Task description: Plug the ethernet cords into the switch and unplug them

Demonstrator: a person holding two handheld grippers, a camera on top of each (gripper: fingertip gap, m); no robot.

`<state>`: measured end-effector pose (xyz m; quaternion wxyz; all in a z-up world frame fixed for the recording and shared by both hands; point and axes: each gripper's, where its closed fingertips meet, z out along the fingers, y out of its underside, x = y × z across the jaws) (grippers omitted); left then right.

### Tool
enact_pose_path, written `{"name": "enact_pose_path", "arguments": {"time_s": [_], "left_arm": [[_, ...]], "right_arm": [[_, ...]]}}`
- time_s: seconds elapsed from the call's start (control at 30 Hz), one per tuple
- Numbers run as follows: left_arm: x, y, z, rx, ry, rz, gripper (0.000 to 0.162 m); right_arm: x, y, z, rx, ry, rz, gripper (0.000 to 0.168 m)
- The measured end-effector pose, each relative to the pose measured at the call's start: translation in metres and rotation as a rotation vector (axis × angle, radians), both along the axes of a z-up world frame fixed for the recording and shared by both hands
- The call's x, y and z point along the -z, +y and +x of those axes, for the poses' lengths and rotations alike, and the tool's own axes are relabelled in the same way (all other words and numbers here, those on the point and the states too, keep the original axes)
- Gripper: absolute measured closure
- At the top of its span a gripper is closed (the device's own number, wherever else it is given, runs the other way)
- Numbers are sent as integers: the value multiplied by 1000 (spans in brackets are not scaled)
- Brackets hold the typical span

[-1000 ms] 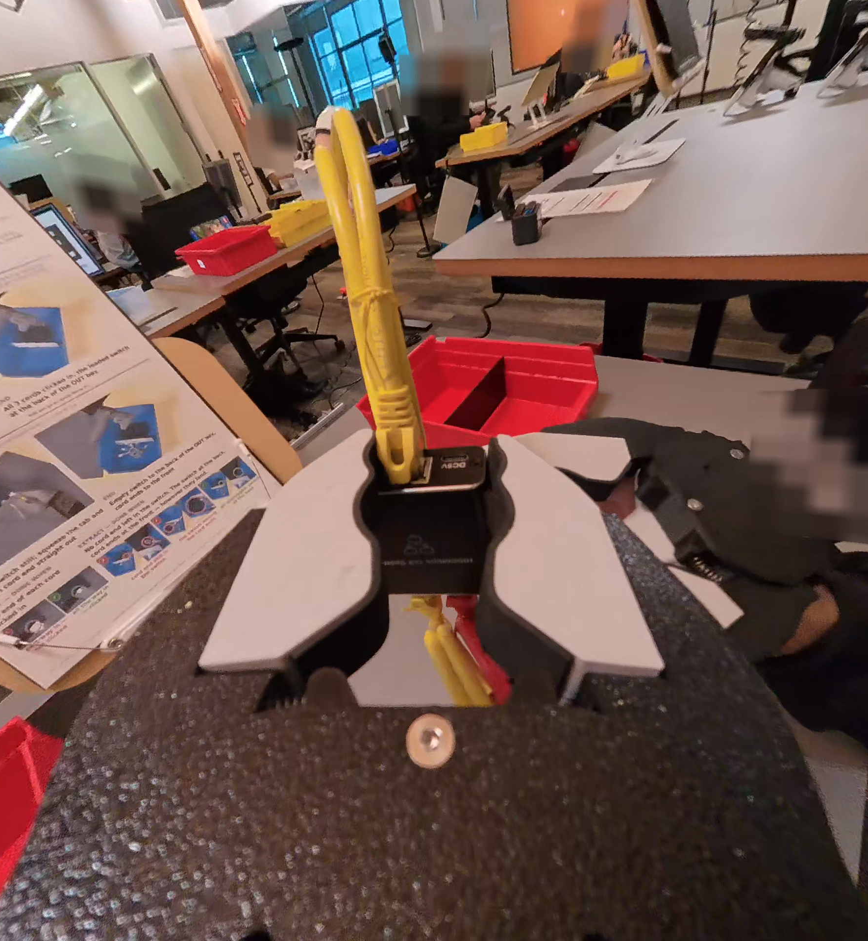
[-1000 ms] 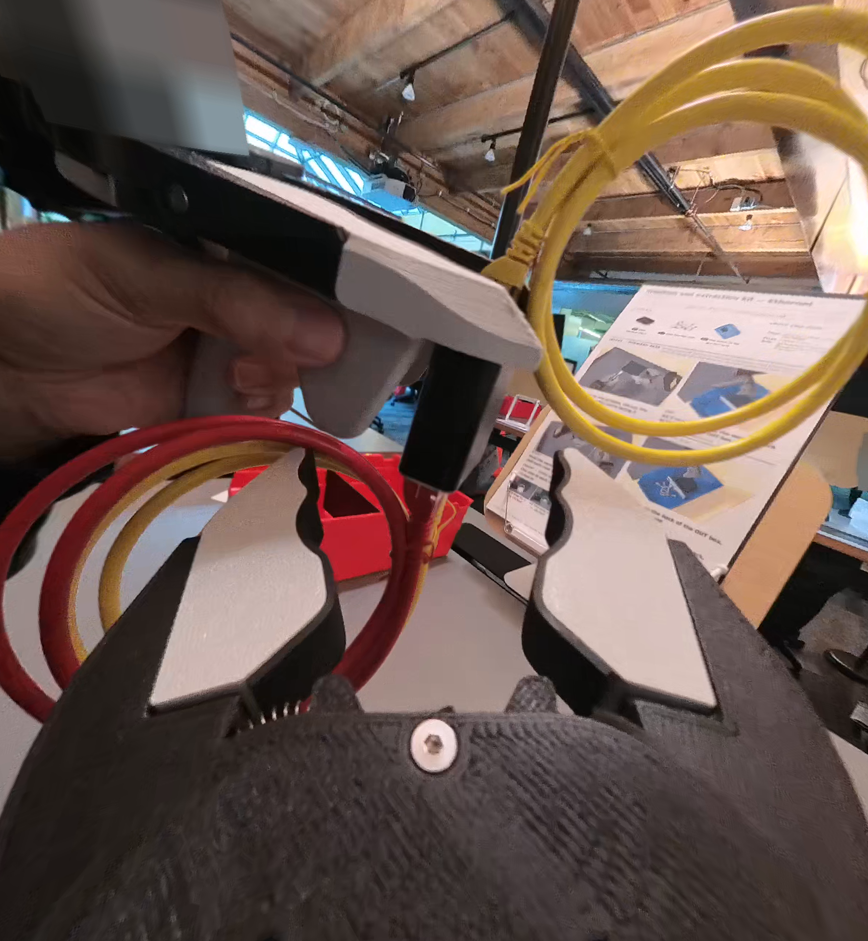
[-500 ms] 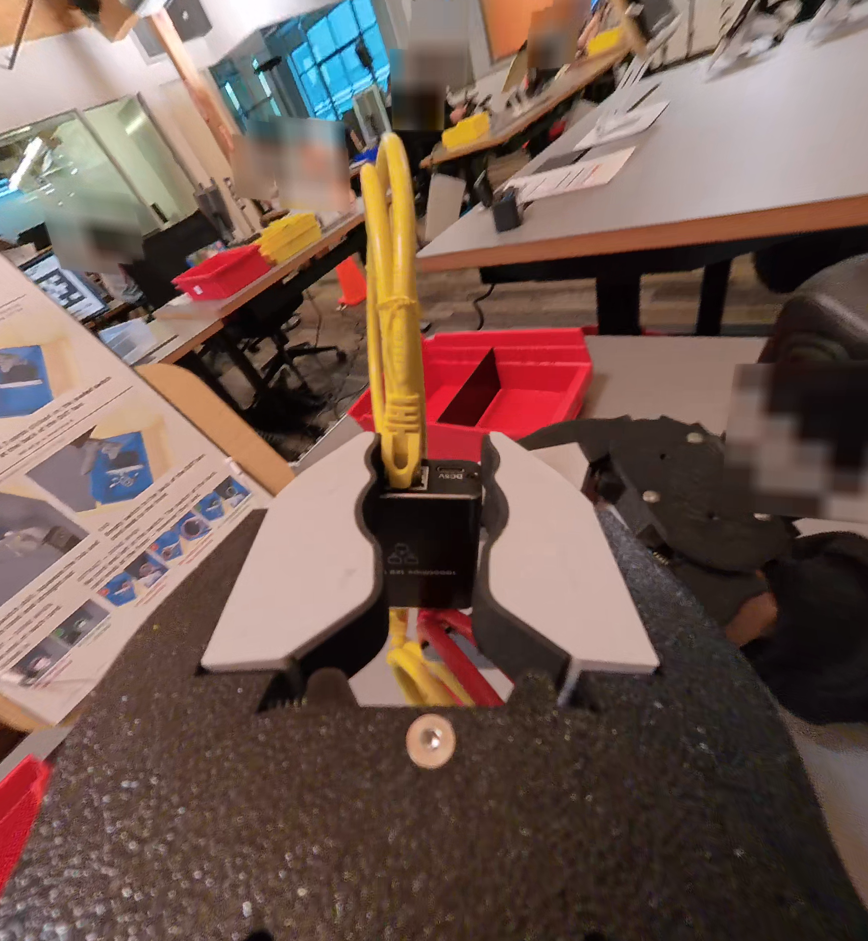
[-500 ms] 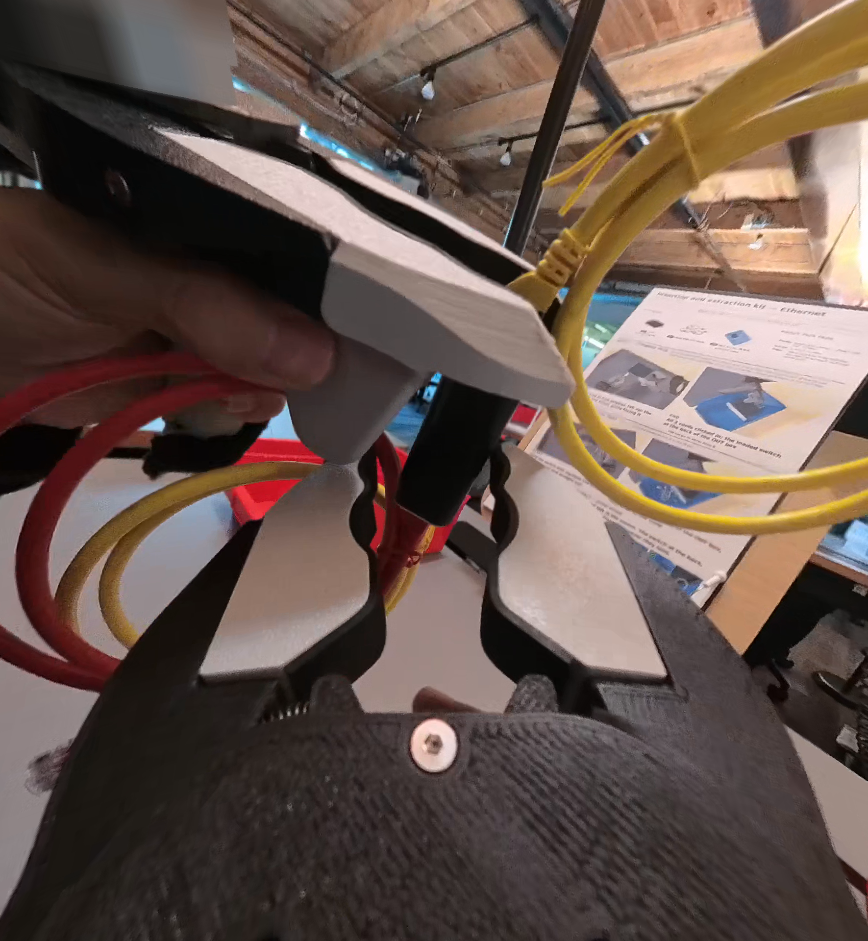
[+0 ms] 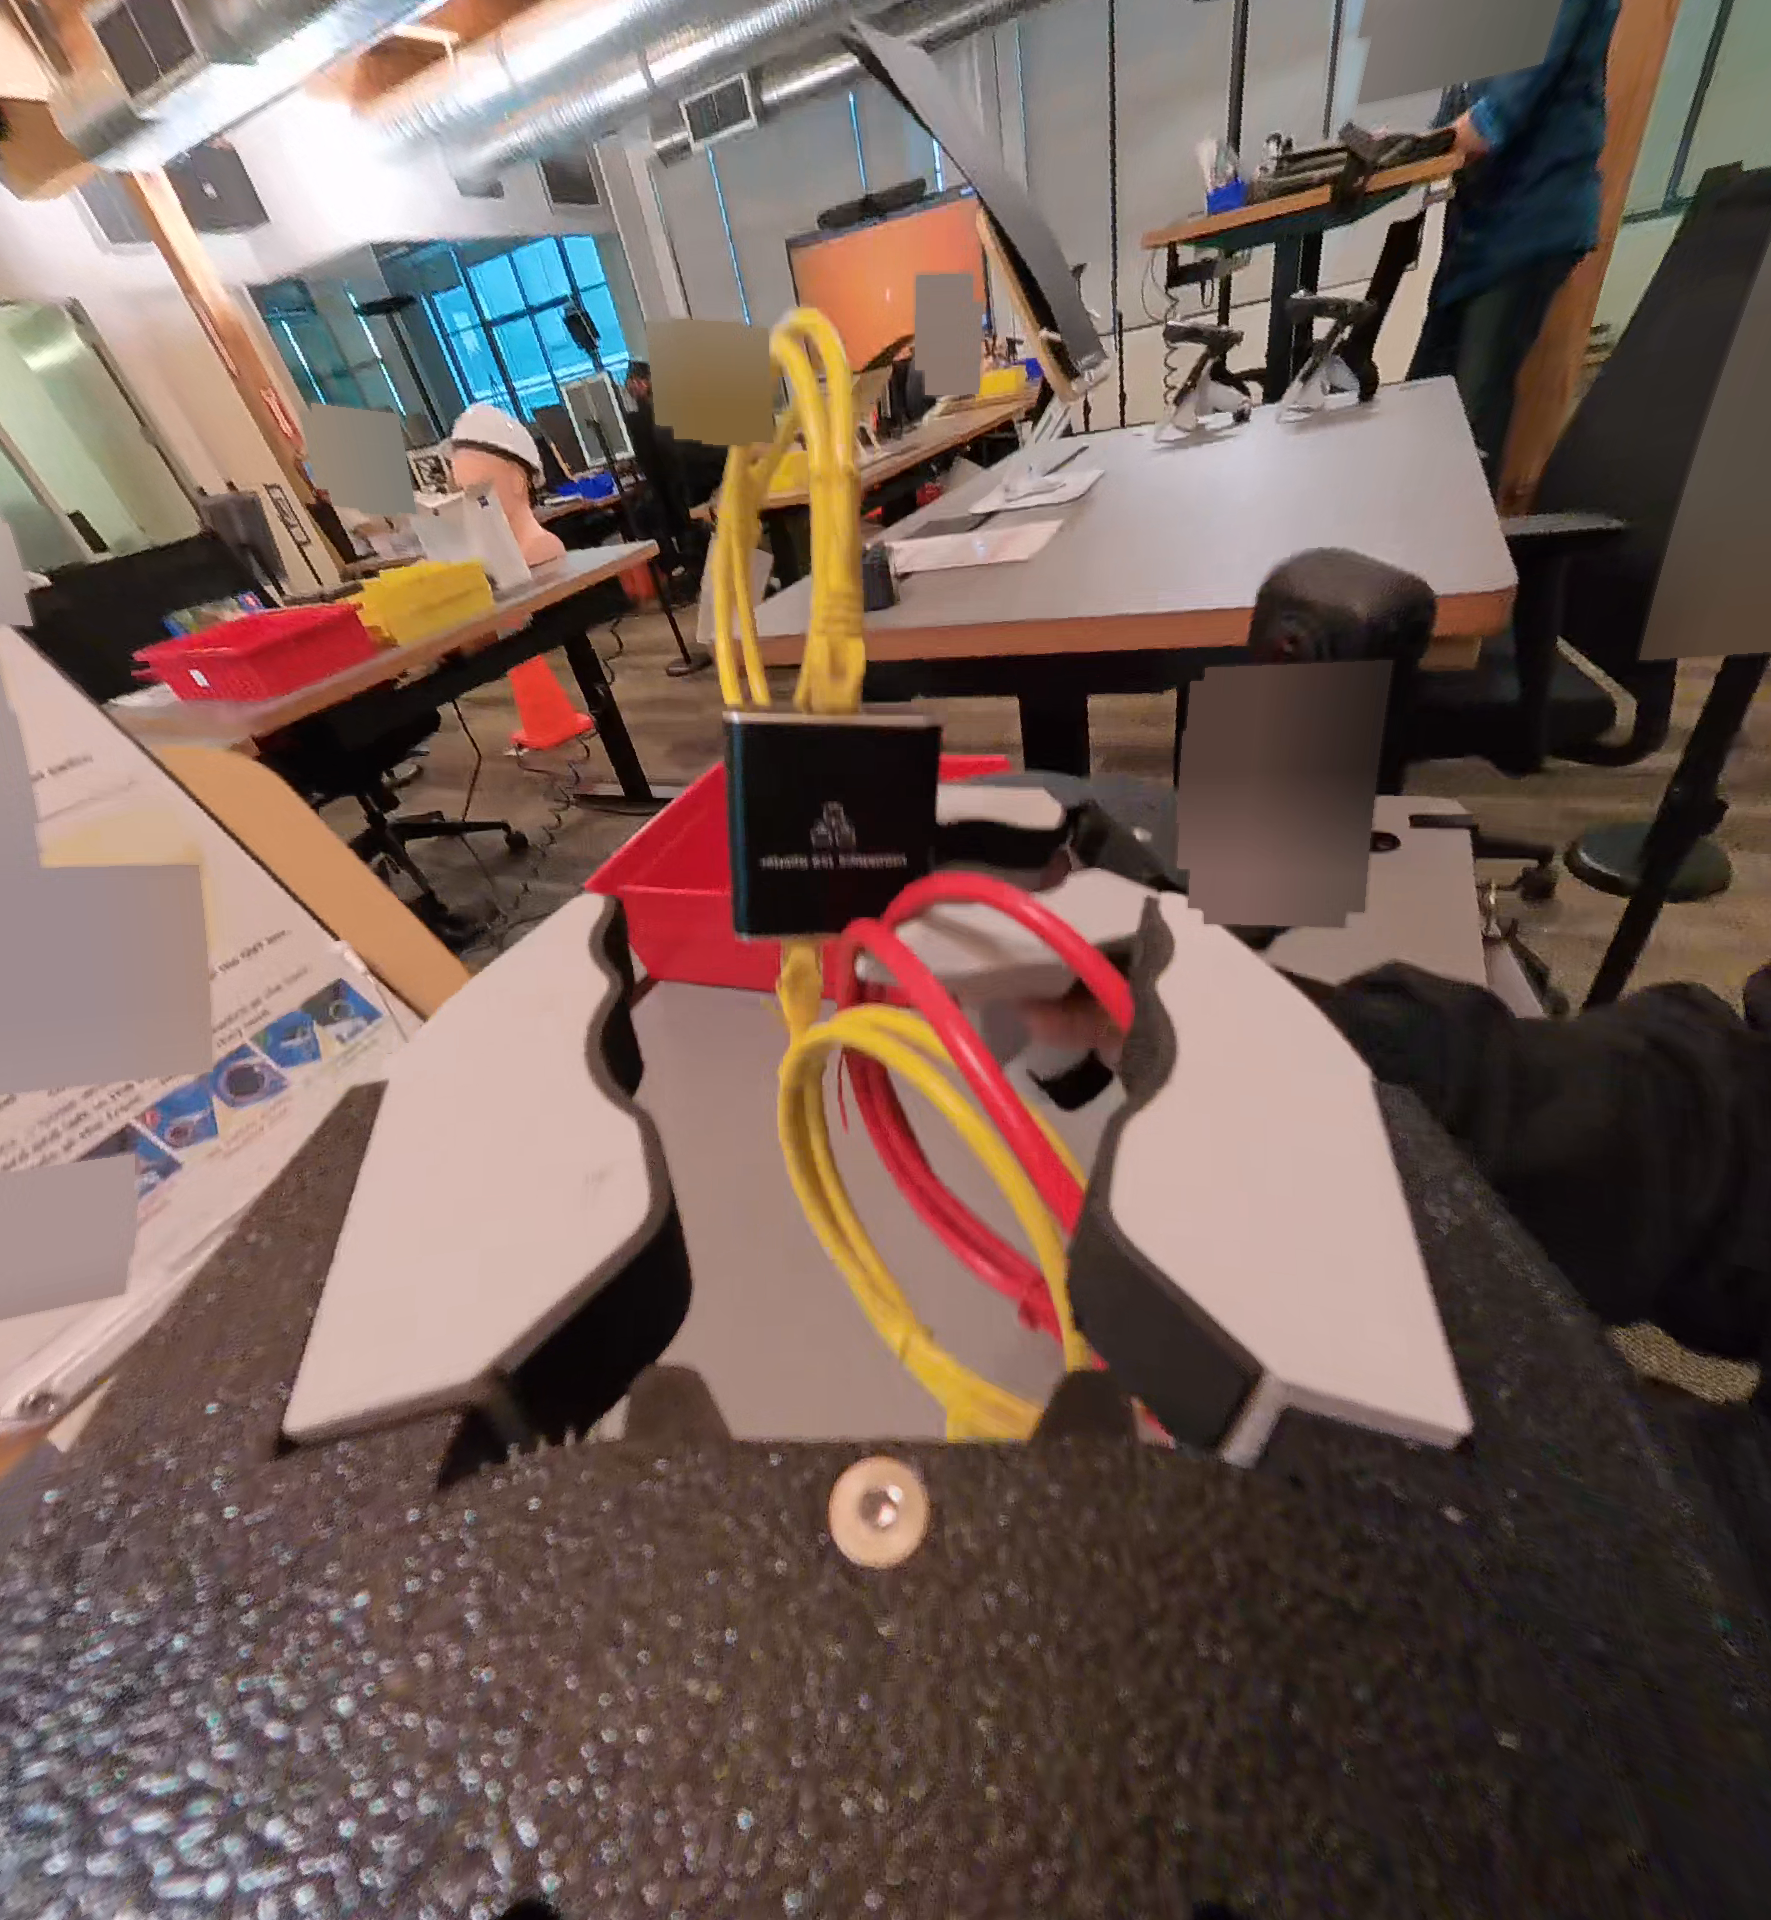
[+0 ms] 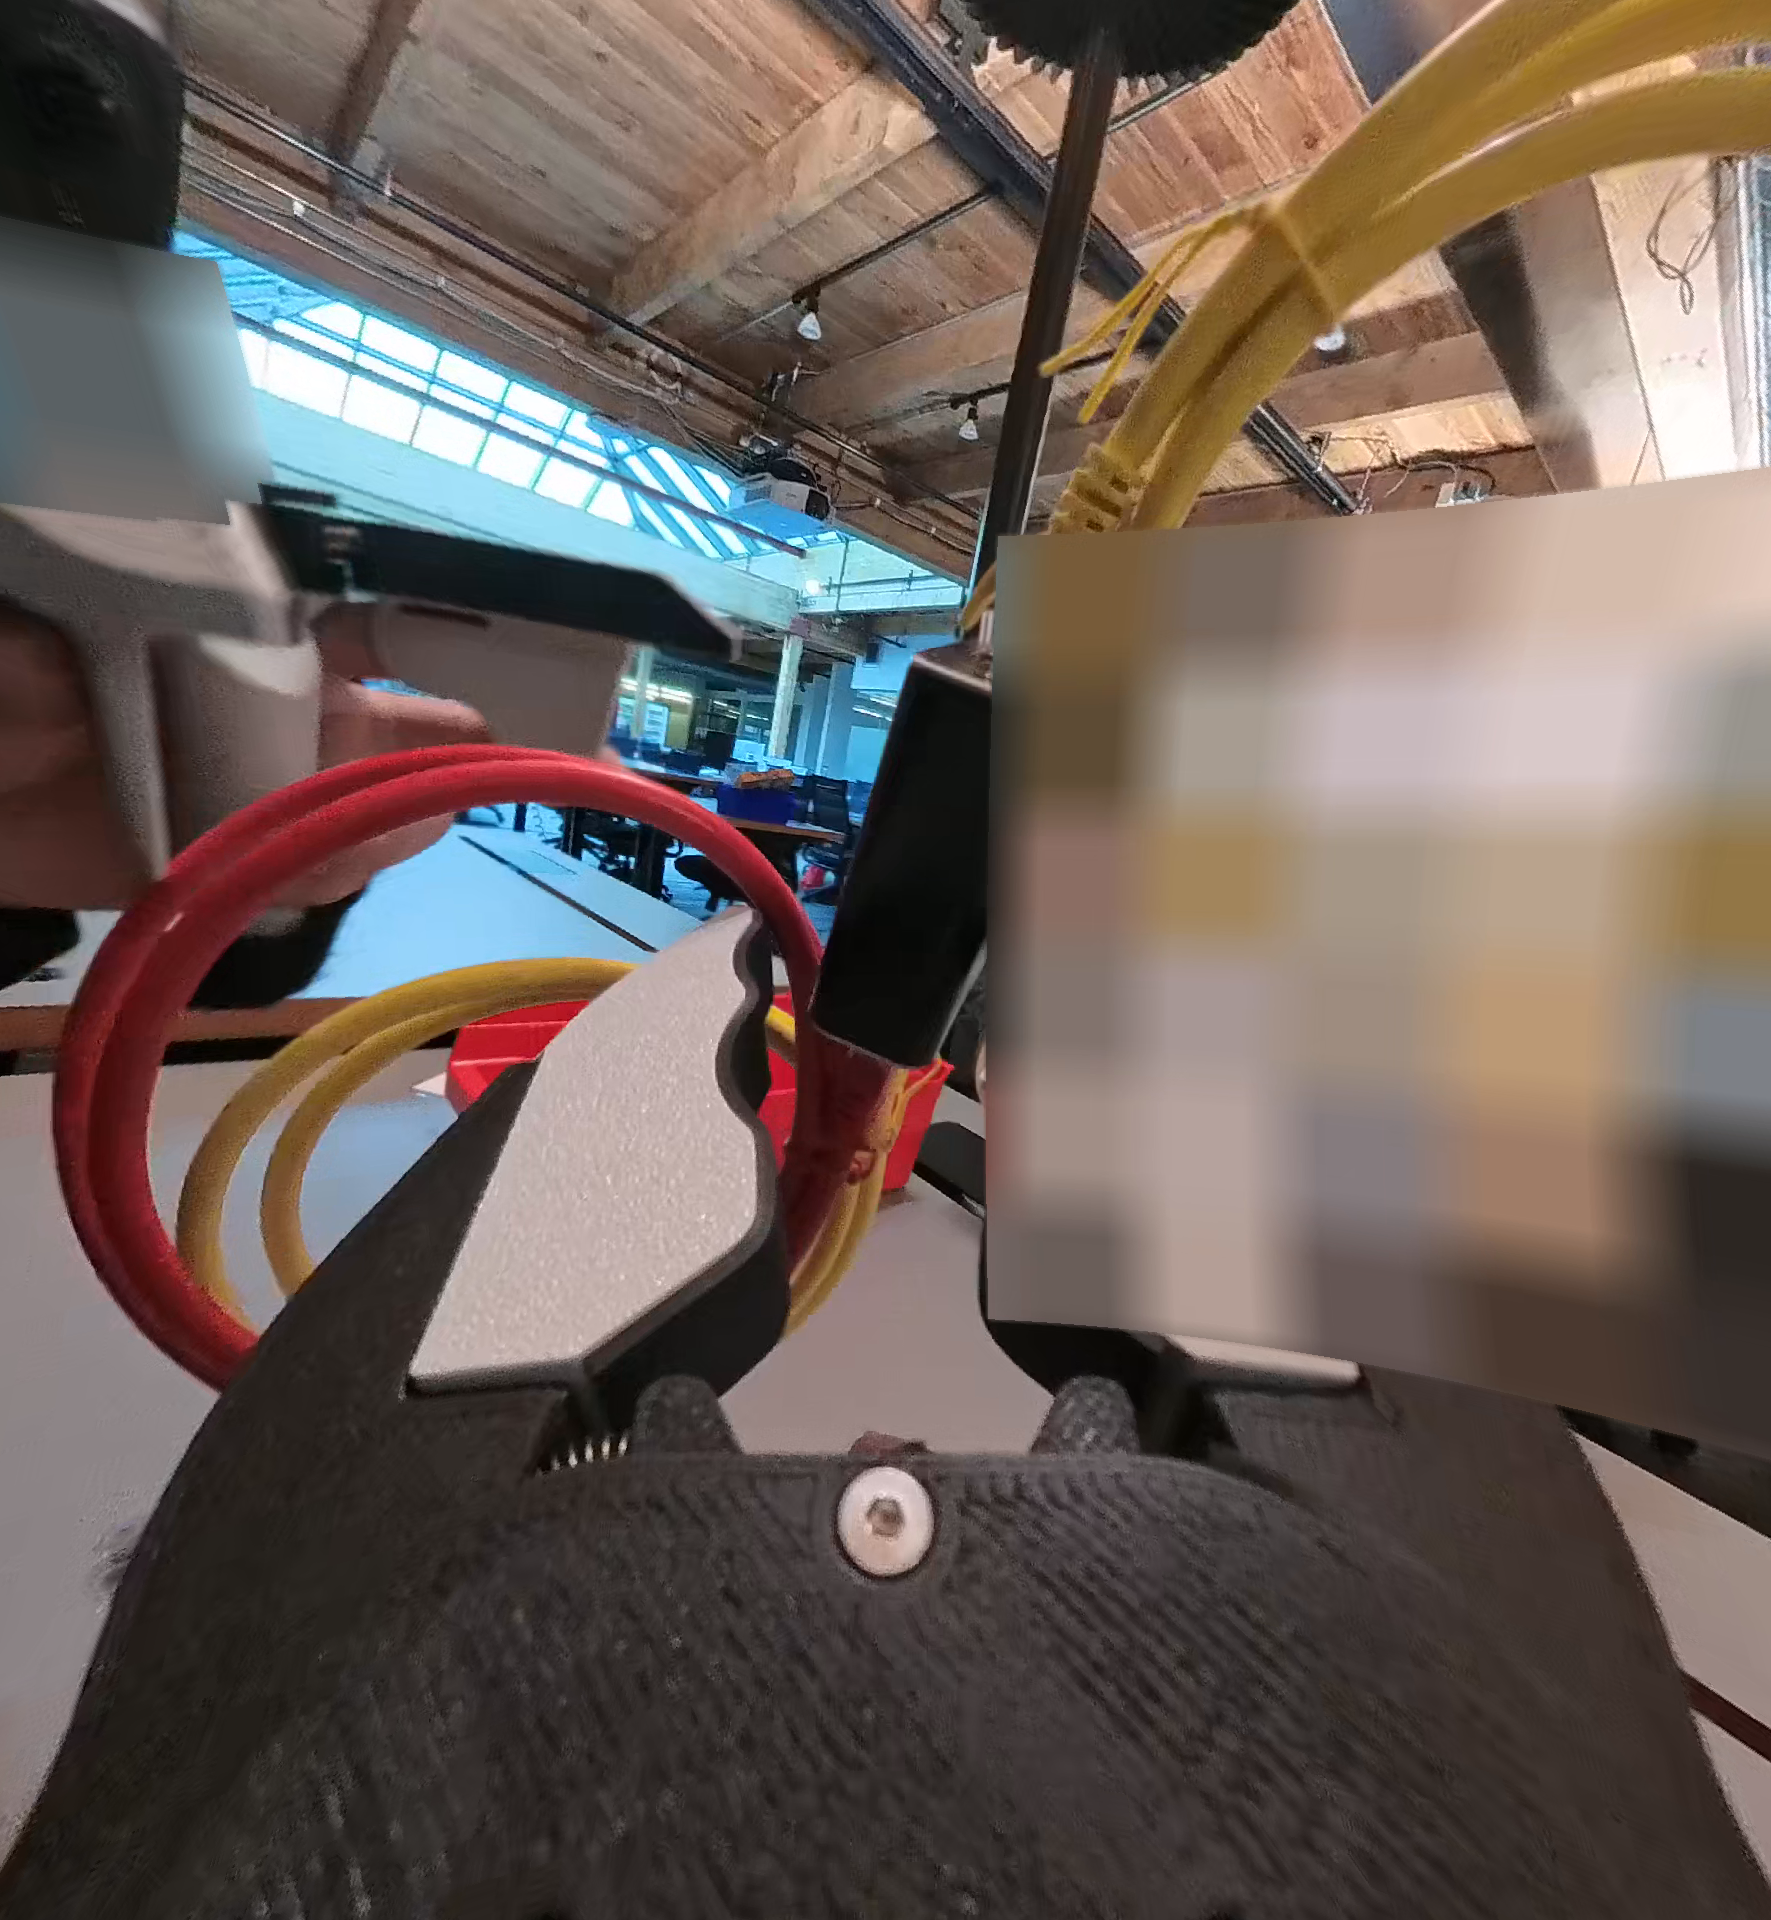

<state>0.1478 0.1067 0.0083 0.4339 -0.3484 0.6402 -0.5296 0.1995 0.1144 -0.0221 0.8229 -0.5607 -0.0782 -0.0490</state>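
Observation:
The black switch (image 5: 829,826) hangs in the air just past my left gripper (image 5: 881,925), which is open wide and empty. One yellow cord (image 5: 829,582) is plugged into the switch's top. A second yellow cord (image 5: 860,1143) and a red cord (image 5: 974,1039) loop down from its underside. My right gripper (image 6: 886,966) is shut on the switch (image 6: 902,862). Its left finger (image 6: 632,1143) touches the switch's lower edge; its right finger is hidden by a blurred patch. The red loop (image 6: 133,1039) and yellow loop (image 6: 237,1174) hang at the left.
A red bin (image 5: 673,904) stands on the grey table (image 5: 808,1299) behind the switch. An instruction board (image 5: 237,1039) leans at the left. A hand (image 6: 8,779) holds the left gripper (image 6: 496,613) at the upper left. A black pole (image 6: 1047,312) rises behind. Spacing between my two grippers at the tips: around 7 centimetres.
My left gripper has opened, let go of the switch and drawn back. My right gripper has closed around the switch and now carries it with the cords.

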Motion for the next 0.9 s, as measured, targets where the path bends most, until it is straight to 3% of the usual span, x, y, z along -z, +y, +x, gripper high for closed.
{"name": "enact_pose_path", "arguments": {"time_s": [0.13,0.23,0.3,0.37,0.53,0.7,0.9], "left_arm": [[7,6,-17,0,-45,12,74],[19,17,-14,-75,-5,24,93],[31,21,-7,-122,35,76,82],[32,24,-3,-163,10,76,91],[58,3,16,-137,94,213,79],[54,-3,33,-168,38,397,62],[56,-7,29,-99,24,502,71]], "right_arm": [[-4,-5,4,-53,88,38,129],[-7,-6,0,-129,154,58,129],[-15,-10,-5,-195,231,95,129],[-20,-14,-7,-235,275,123,129],[-21,-13,-16,-222,242,133,128],[-20,-10,-15,-151,244,123,128],[-11,-5,-24,-256,224,0,126]]}}
